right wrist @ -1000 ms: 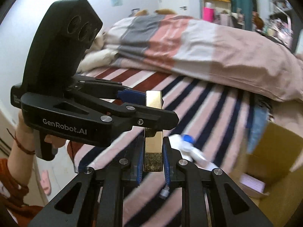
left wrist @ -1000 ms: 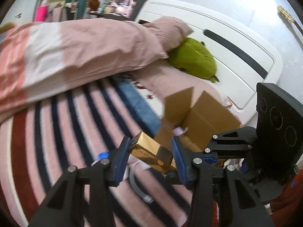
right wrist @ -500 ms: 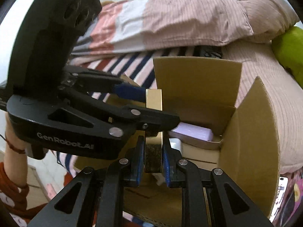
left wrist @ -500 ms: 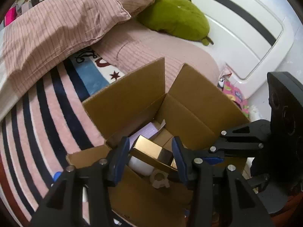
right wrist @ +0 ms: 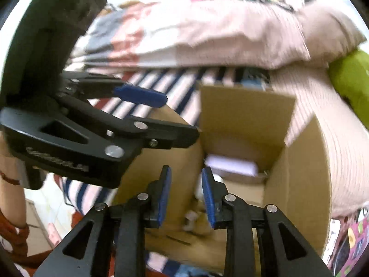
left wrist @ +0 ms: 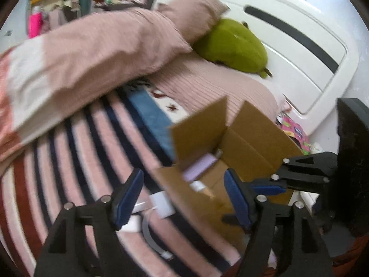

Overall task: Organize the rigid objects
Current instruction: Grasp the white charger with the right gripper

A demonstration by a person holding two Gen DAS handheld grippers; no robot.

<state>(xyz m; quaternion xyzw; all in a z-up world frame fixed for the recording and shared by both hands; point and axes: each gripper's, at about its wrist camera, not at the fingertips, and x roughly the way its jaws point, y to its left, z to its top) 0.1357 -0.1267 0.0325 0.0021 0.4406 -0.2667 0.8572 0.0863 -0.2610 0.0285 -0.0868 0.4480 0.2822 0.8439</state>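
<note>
An open cardboard box (left wrist: 253, 143) stands on the bed and also shows in the right wrist view (right wrist: 299, 166). Inside it lie a lilac flat box (right wrist: 230, 165) and small white items (left wrist: 198, 185); the gold box is not visible. My left gripper (left wrist: 182, 198) is open and empty, over the box's near left corner. My right gripper (right wrist: 186, 196) is open and empty, just above the box's near rim. White items (left wrist: 161, 204) and a grey curved cable (left wrist: 150, 237) lie on the striped blanket beside the box.
A striped pink, navy and red blanket (left wrist: 69, 161) covers the bed. A folded pink duvet (left wrist: 92, 53), a pillow and a green plush (left wrist: 235, 46) lie behind the box. A white headboard (left wrist: 299, 46) stands at the right. The view is motion-blurred.
Both grippers held one gold box between them and carried it over the cardboard box. Now both are open and empty, drawn back, and the gold box is out of sight.
</note>
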